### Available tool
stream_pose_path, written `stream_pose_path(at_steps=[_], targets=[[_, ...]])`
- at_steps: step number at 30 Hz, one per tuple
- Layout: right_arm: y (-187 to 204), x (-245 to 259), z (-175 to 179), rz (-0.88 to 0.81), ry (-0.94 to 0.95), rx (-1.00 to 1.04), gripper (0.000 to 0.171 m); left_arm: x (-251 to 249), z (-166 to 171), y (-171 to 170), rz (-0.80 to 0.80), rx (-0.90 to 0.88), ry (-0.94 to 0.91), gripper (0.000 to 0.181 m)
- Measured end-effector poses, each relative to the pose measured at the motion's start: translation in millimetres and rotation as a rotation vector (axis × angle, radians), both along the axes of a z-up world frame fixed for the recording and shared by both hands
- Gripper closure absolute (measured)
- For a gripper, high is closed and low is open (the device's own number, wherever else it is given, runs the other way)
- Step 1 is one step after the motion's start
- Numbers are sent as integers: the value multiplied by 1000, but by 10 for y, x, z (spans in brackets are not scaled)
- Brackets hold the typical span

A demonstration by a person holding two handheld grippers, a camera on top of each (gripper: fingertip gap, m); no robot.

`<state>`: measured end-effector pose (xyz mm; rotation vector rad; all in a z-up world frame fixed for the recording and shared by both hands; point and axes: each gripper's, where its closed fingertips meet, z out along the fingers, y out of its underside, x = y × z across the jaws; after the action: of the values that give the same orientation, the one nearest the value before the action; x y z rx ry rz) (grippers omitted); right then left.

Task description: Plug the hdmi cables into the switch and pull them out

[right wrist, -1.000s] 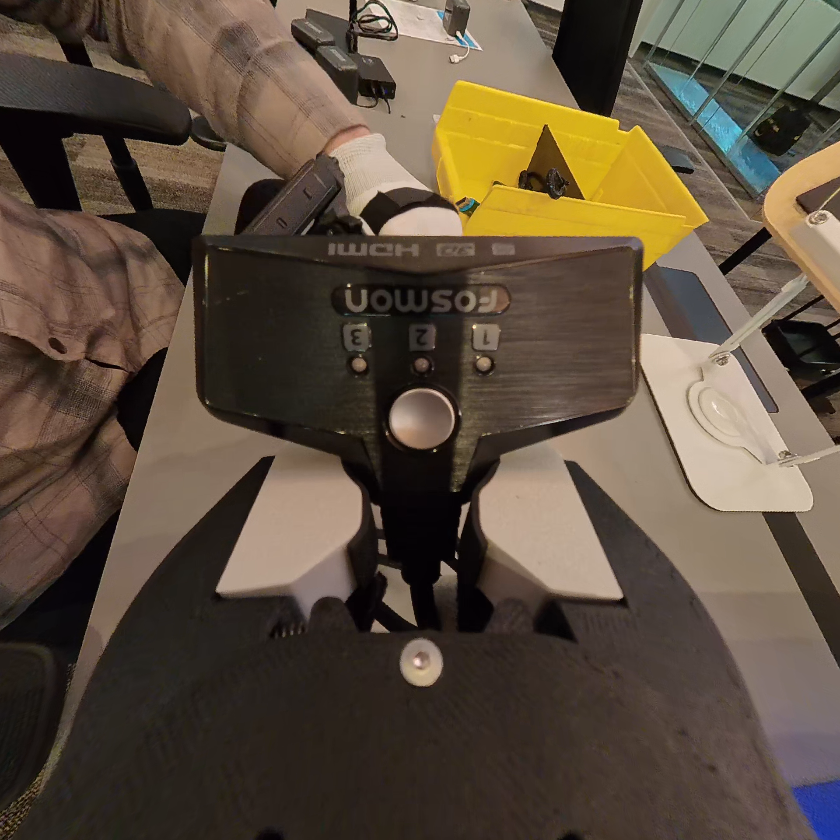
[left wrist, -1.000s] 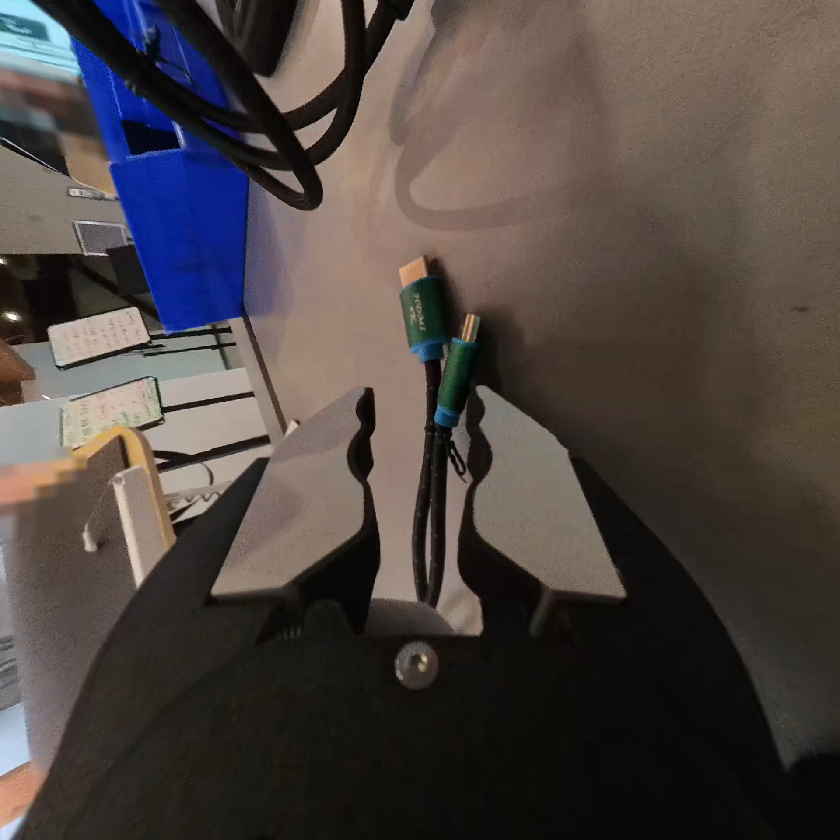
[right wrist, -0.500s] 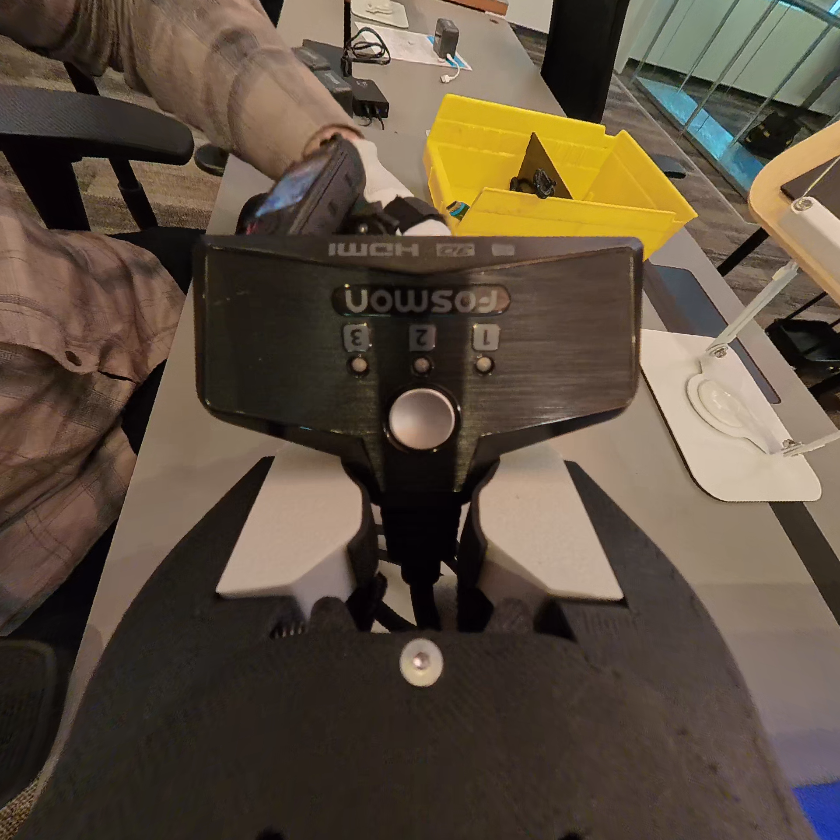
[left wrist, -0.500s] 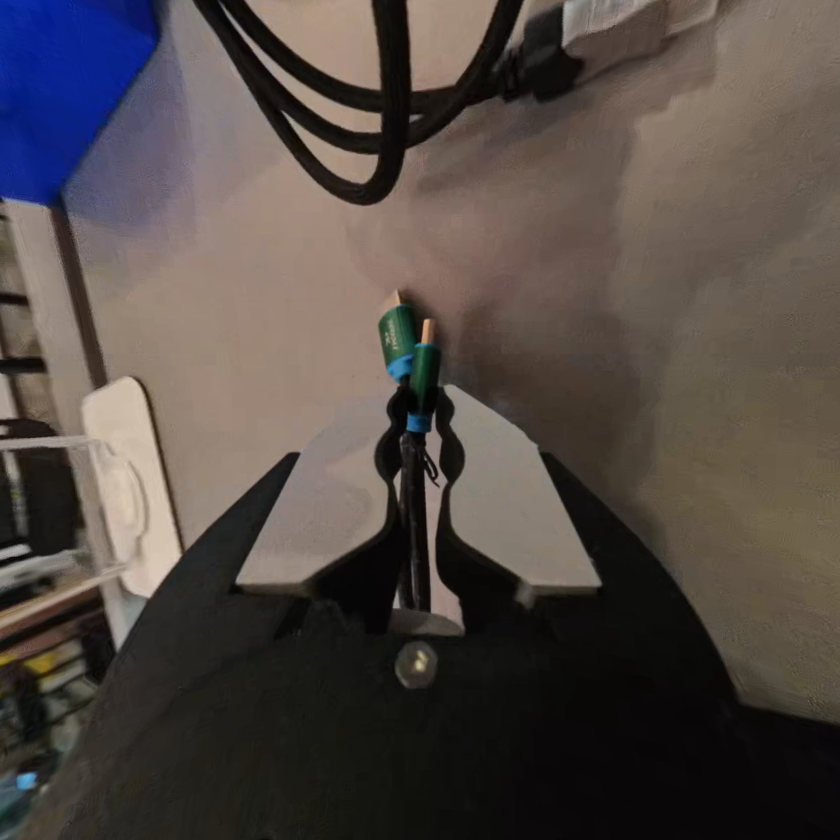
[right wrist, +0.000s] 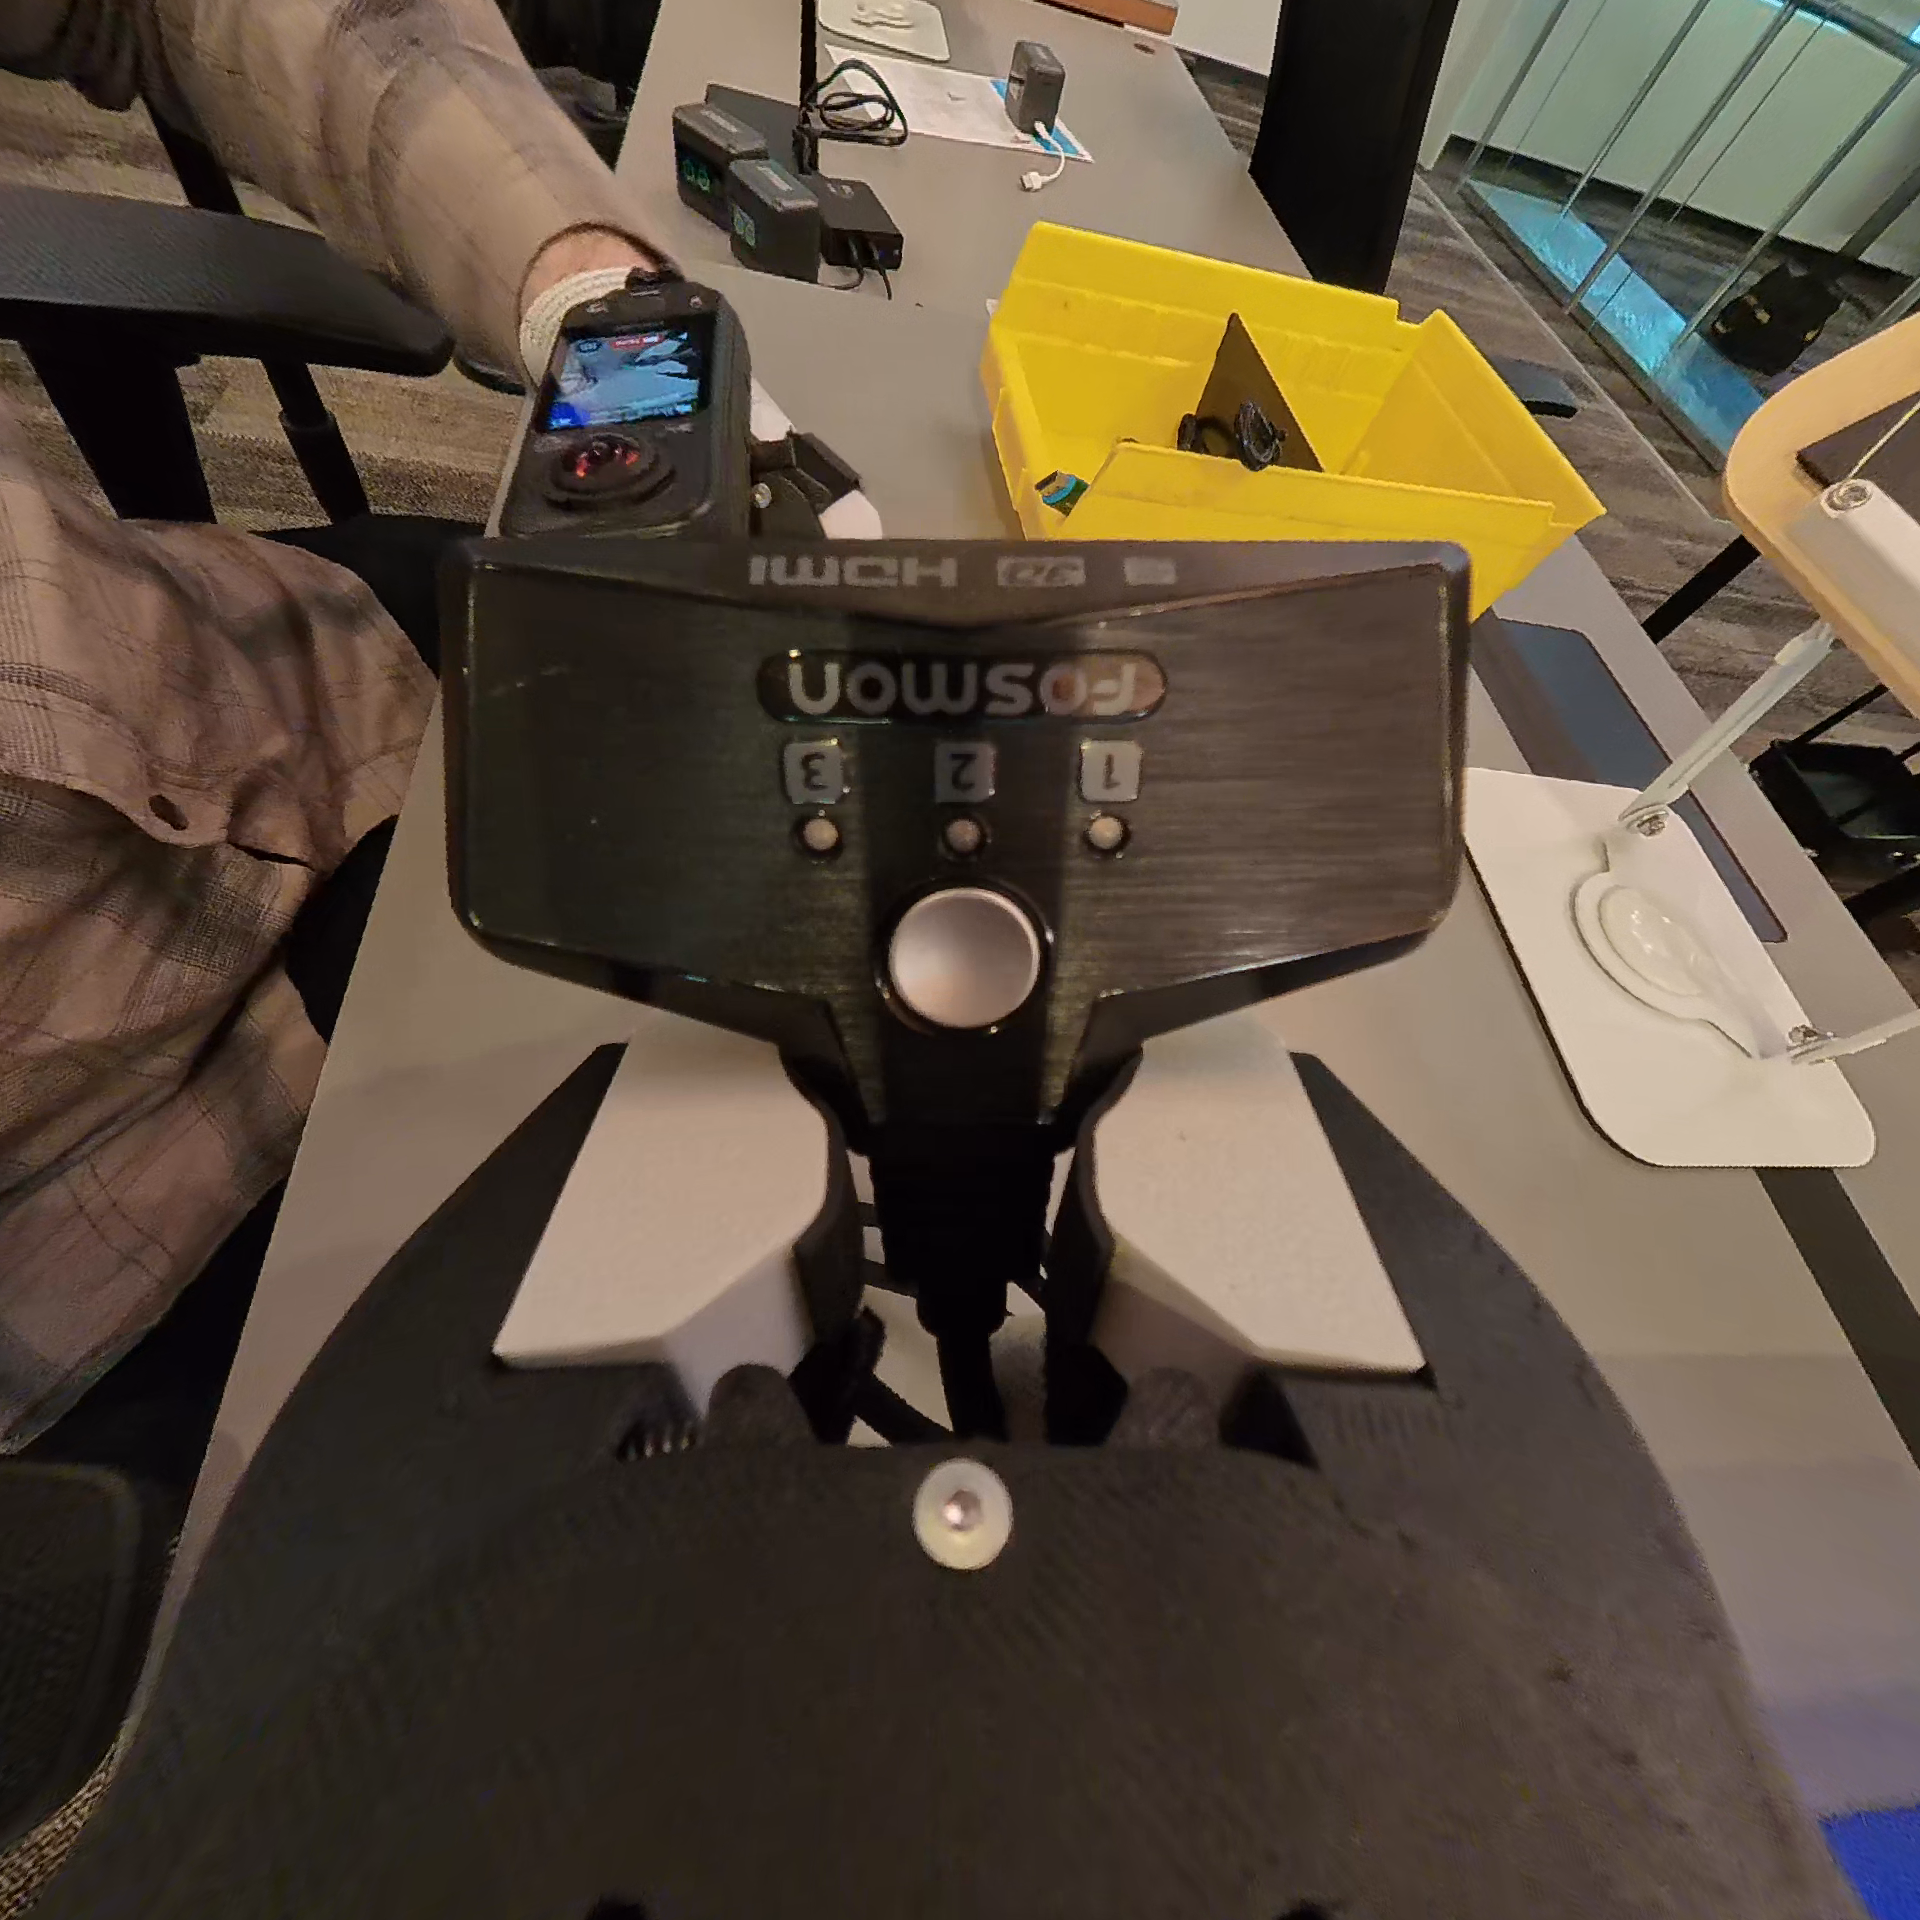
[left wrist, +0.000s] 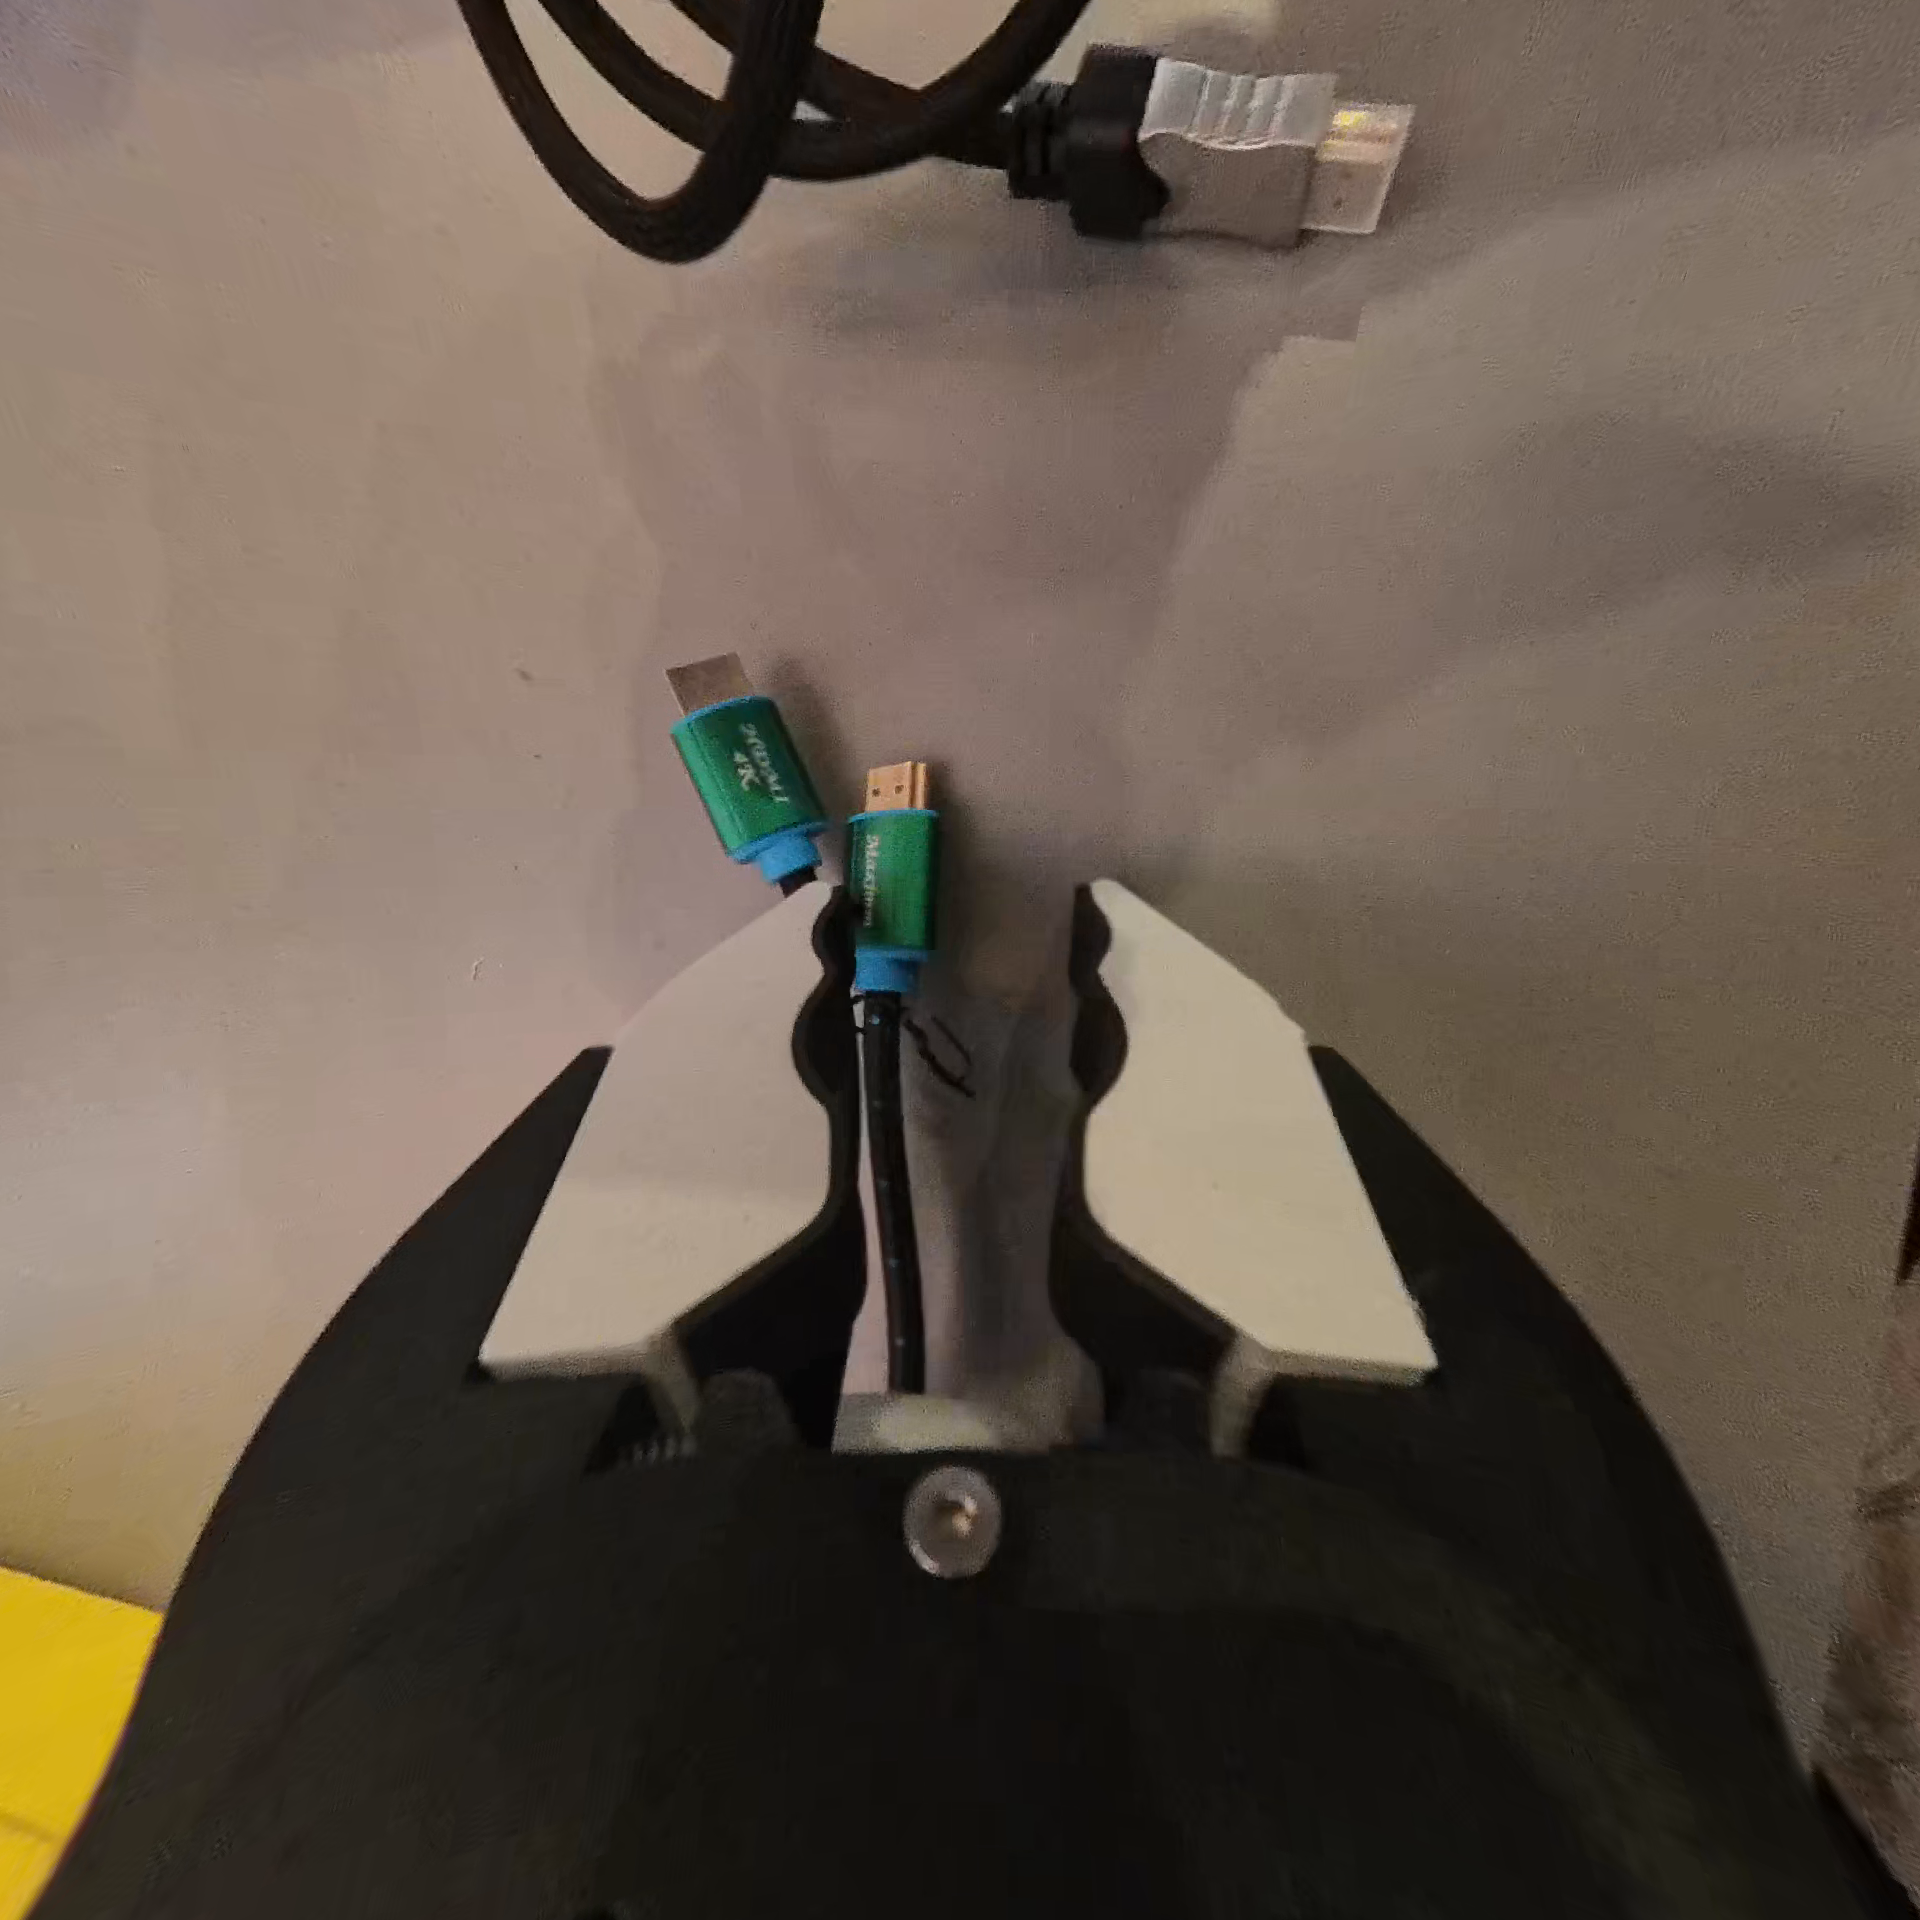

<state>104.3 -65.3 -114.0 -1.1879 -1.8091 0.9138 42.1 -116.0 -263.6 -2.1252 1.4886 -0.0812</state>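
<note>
The right gripper (right wrist: 961, 1122) clamped the black switch (right wrist: 951, 769) by its neck above the table (right wrist: 1351, 1195). The left gripper (left wrist: 956, 935) was open around a green plug (left wrist: 894, 883); a second plug (left wrist: 748, 779) lay beside.

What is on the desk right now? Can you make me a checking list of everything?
Surface: grey desk, bare around the plugs.
Job's things: black switch held up by its stem; two green plugs lie side by side on the desk, unplugged.
Clutter: yellow bin with small parts; white pad with a clear stand; black boxes farther back.
Grippers: left gripper jaws apart around one green plug's cord; right gripper jaws shut on the switch.
Cables: thick black cable looped, silver plug free.
Surroundings: a person's plaid sleeve, a chair arm.
</note>
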Motion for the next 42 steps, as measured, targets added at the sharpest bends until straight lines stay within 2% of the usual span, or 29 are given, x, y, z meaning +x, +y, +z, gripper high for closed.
stream_pose_path(at_steps=[4,6,9,12,15,26,39,42], targets=[[3,13,24,-1,8,1,134,34,268,69,28,90,-83,143],[3,10,30,0,11,2,134,64,427,179,63,170,-128,149],[-9,-4,32,5,11,3,134,91,437,321,80,288,-73,159],[-16,-5,33,4,8,9,134,69,234,398,76,333,59,165],[-12,13,56,2,15,11,134,55,66,429,111,310,69,166],[5,33,86,0,33,6,134,-10,19,522,158,267,43,165],[-37,22,146,8,45,15,134,-22,-57,524,217,9,-116,161],[-43,25,159,10,49,15,134,-17,-48,551,203,49,-76,161]])
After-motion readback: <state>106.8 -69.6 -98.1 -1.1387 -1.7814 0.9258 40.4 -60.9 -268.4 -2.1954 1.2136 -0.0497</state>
